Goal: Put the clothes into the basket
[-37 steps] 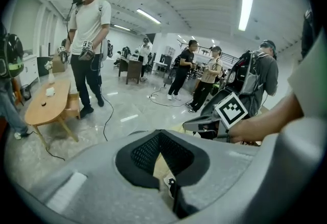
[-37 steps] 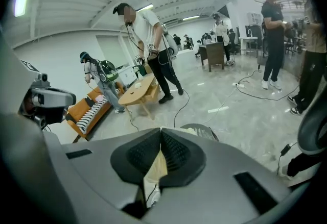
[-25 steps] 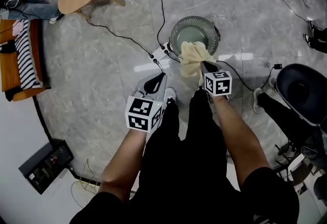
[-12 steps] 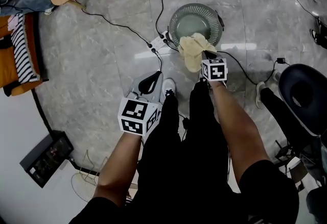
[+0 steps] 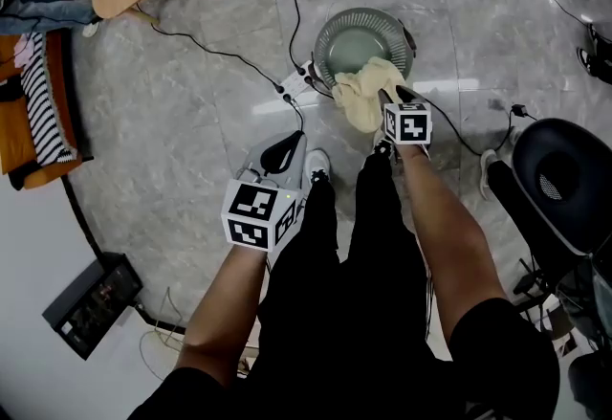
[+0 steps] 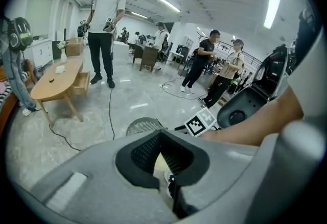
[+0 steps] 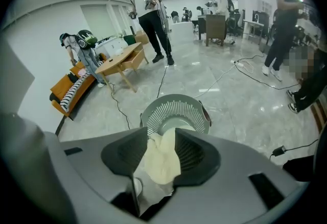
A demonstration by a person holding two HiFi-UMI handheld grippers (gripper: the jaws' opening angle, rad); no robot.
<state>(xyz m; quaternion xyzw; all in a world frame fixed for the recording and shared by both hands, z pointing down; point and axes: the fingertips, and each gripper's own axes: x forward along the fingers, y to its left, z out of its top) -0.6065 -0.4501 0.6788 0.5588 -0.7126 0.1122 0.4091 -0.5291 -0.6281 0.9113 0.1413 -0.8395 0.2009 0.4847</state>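
The cloth (image 7: 162,159) — a pale cream, crumpled bunch — hangs between the jaws of my right gripper (image 7: 161,131), which have just been opening and now stand wide (whether the pads touch it I cannot tell). It sits over the near rim of the basket (image 5: 330,33) — a round grey tub with slotted walls, upright on the floor.

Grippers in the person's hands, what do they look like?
The left gripper and right gripper match: pale grey moulded bodies, black ribbed jaw pads, and a white cube with black square markers on each. The person wears black short sleeves.
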